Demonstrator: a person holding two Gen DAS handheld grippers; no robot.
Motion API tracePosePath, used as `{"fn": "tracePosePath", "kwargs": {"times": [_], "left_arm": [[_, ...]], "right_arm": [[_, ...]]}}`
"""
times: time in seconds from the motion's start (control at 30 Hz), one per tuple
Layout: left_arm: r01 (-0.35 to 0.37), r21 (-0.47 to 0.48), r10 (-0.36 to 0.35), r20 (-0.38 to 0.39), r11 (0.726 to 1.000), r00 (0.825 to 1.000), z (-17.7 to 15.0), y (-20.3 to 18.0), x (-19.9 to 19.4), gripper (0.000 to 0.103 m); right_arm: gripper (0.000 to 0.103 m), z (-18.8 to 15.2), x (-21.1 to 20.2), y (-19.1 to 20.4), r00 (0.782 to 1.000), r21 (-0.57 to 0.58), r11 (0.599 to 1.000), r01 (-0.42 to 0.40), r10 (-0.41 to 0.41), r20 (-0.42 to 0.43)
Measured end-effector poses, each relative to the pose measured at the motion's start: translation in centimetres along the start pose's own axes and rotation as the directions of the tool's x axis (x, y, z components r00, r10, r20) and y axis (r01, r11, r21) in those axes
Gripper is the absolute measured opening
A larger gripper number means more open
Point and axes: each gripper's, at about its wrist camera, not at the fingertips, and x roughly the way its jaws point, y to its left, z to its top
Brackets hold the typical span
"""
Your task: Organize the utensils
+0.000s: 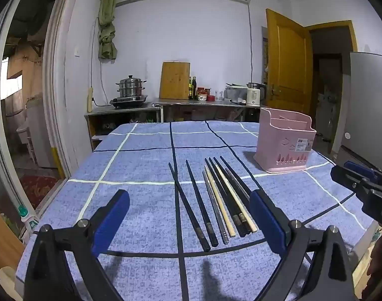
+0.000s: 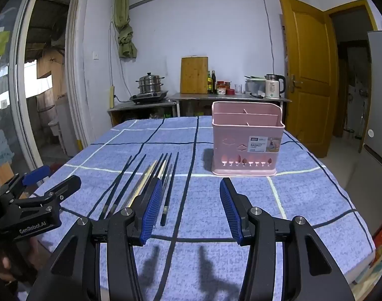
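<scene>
Several chopsticks [image 1: 216, 200], black, cream and metal, lie side by side on the blue checked tablecloth [image 1: 140, 155]. A pink utensil basket [image 1: 285, 143] with inner dividers stands upright beyond them to the right. My left gripper [image 1: 189, 200] hovers wide open above the near ends of the chopsticks, holding nothing. In the right wrist view the chopsticks [image 2: 145, 183] lie left of centre and the basket [image 2: 246, 140] stands straight ahead. My right gripper [image 2: 191, 190] is open and empty, its left finger over the chopsticks. Each gripper shows in the other's view: the right gripper [image 1: 346, 173], the left gripper [image 2: 53, 180].
A counter along the far wall carries a steamer pot [image 1: 130, 87], a cutting board [image 1: 174, 80], bottles and a kettle [image 1: 253, 94]. A yellow door [image 1: 286, 62] stands open at the right, a fridge [image 1: 366, 100] beside it. The table edge [image 2: 341, 271] drops off at right.
</scene>
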Motion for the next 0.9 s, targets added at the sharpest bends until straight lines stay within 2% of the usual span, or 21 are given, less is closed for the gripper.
{"fn": "tracePosePath", "kwargs": {"times": [0.9], "left_arm": [[0.018, 0.006, -0.018, 0.011, 1.000, 1.000, 0.63, -0.78, -0.41, 0.098]], "right_arm": [[0.049, 0.12, -0.12, 0.00, 1.000, 0.005, 1.000, 0.008, -0.008, 0.000]]}}
